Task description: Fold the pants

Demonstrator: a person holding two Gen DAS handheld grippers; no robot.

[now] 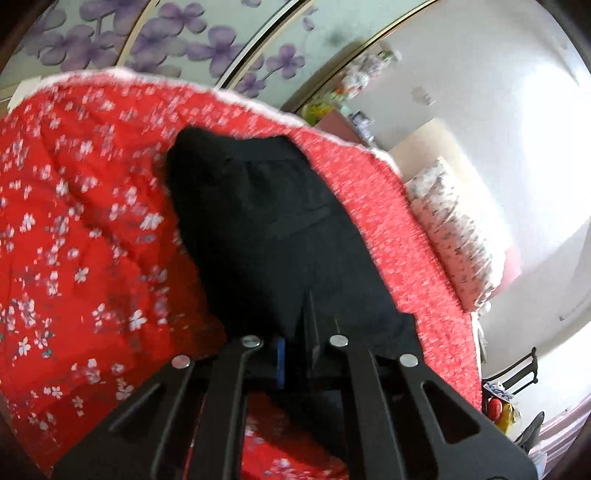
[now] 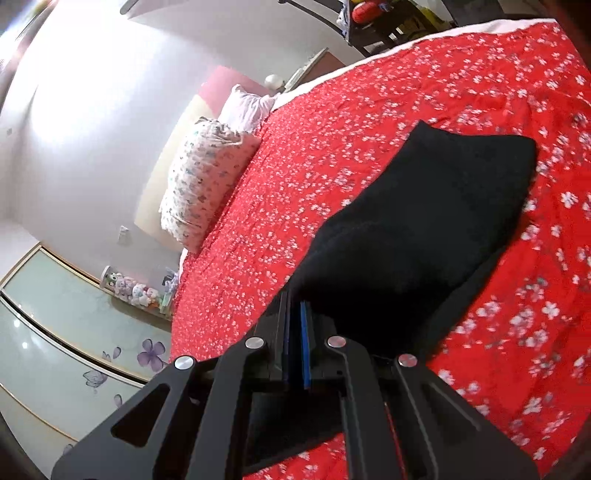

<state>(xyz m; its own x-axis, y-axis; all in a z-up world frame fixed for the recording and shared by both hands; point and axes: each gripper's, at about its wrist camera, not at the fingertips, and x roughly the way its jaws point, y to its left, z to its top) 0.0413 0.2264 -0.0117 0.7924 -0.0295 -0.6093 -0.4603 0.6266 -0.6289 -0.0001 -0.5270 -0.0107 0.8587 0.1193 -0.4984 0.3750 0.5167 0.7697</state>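
Observation:
The black pants (image 1: 273, 229) lie on a red floral bedspread (image 1: 74, 229). In the left wrist view my left gripper (image 1: 295, 332) is shut on their near edge, and the cloth runs away from the jaws toward the waistband with a pocket seam. In the right wrist view my right gripper (image 2: 295, 317) is shut on another edge of the black pants (image 2: 424, 221), lifted a little above the bedspread (image 2: 332, 129). The fingertips are hidden in the cloth in both views.
Floral pillows (image 2: 207, 184) lie at the head of the bed by a white wall. A sliding wardrobe with purple flowers (image 1: 207, 44) stands beside the bed. A dark chair with colourful items (image 2: 373, 18) stands past the far bed edge.

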